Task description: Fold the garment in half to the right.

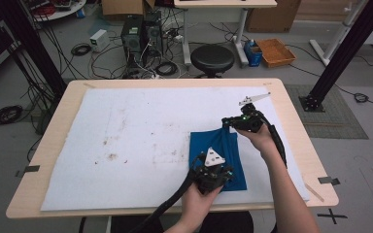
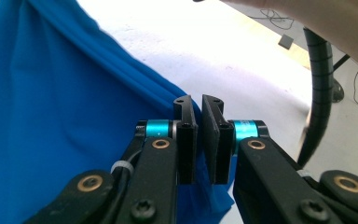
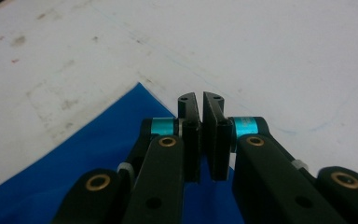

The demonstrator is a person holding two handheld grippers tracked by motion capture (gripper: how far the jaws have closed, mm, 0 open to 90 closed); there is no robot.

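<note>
The left gripper [image 1: 217, 171], nearest the camera, pinches the near edge of the blue cloth [image 1: 226, 150]; the right gripper [image 1: 233, 122] clamps its far corner at one o'clock. The cloth lies on a stained white mat [image 1: 126, 145] covering the wooden table [image 1: 58, 121]. Beyond, at twelve, a stool [image 1: 212, 58], cables and computers stand on grey floor.

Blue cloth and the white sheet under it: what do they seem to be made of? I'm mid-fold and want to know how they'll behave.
The blue cloth looks like thin woven fabric with a matte finish; it drapes in soft ridges in the left gripper view. The white sheet looks like a matte felt or foam-like mat, stained with brown marks, though its exact material is unclear. The table rim looks like pale wood or laminate.
</note>
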